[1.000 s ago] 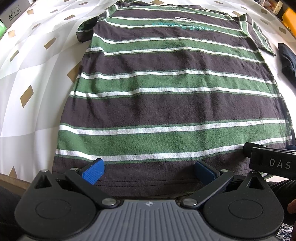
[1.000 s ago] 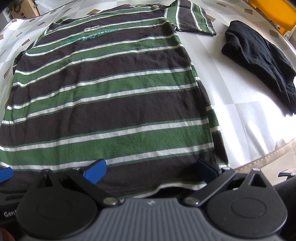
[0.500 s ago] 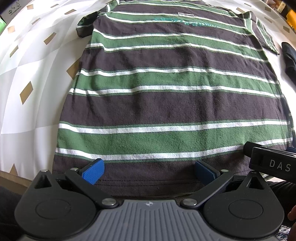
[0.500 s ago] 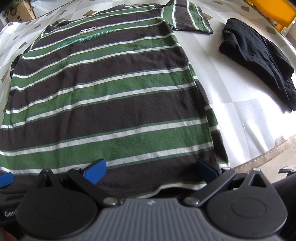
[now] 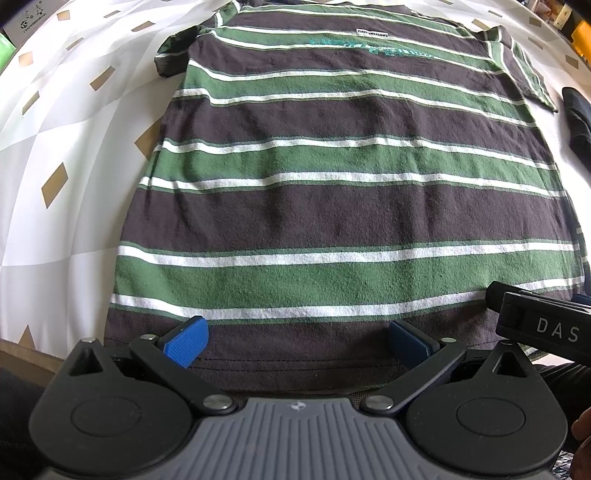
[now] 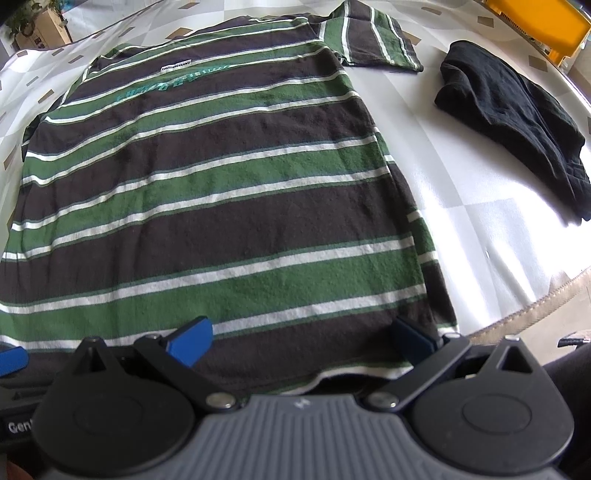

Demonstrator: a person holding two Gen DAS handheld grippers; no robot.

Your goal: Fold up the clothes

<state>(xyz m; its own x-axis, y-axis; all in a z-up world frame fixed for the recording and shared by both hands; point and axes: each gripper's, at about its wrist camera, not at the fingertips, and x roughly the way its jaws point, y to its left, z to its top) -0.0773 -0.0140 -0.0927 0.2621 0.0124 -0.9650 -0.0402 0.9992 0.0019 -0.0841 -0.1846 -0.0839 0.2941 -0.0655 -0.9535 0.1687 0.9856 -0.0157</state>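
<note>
A dark T-shirt with green and white stripes lies spread flat on the white patterned table, hem nearest me, collar far away. My left gripper stands open over the hem's left part, its blue pads wide apart above the cloth. Over the hem's right corner my right gripper is open too, with only flat shirt between its fingers. The right gripper's black body shows at the right edge of the left wrist view.
A crumpled black garment lies on the table to the right of the shirt. A yellow bin sits at the far right corner. The table's near edge runs just right of the hem. White tablecloth lies left of the shirt.
Both grippers have edged slightly forward over the hem, so the shirt sits a little closer in view. The jaws stay wide apart and the shirt lies unmoved.
</note>
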